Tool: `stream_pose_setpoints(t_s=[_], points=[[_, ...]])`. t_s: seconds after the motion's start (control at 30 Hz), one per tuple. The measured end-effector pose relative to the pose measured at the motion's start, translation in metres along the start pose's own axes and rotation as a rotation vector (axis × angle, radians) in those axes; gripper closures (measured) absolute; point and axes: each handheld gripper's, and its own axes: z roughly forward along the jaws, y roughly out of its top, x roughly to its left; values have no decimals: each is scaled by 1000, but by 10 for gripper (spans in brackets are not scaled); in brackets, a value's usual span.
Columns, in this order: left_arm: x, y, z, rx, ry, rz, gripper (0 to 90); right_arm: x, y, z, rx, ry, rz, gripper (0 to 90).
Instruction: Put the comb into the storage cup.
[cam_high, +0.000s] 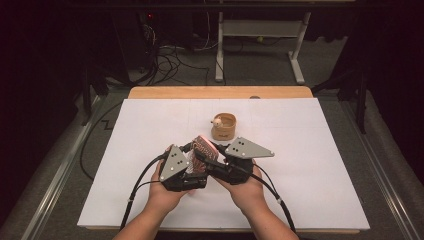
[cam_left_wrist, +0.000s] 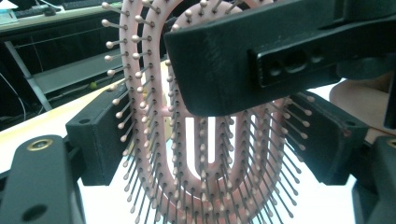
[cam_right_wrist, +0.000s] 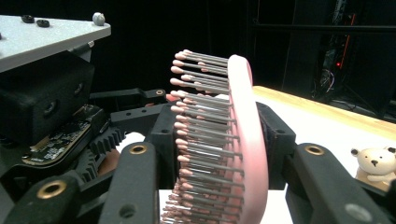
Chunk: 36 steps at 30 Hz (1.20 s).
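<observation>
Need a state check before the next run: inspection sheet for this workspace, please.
Surface: white sheet on a wooden table, flat, no spills seen.
Job's things: pink hairbrush held up between both grippers, bristles toward the left one.
Clutter: small wooden holder with a bear figure just behind the brush, apart from it.
Grippers: left gripper shut on the brush head's edges; right gripper shut across front and back of the head.
Cables: gripper cables trail back toward the person; loose floor cables beyond the table.
Surroundings: dark room, white desk frame behind.
</observation>
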Motion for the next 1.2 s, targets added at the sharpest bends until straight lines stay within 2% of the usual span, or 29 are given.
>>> stream_pose_setpoints(t_s=[0.27, 0.57, 1.2], points=[[1, 0, -1, 4, 17, 0, 196, 4, 4, 0, 17, -19, 5, 634], [1, 0, -2, -6, 11, -10, 195, 8, 7, -1, 11, -46, 3, 652], [2, 0, -2, -15, 6, -15, 193, 10, 10, -3, 16, -53, -23, 664]])
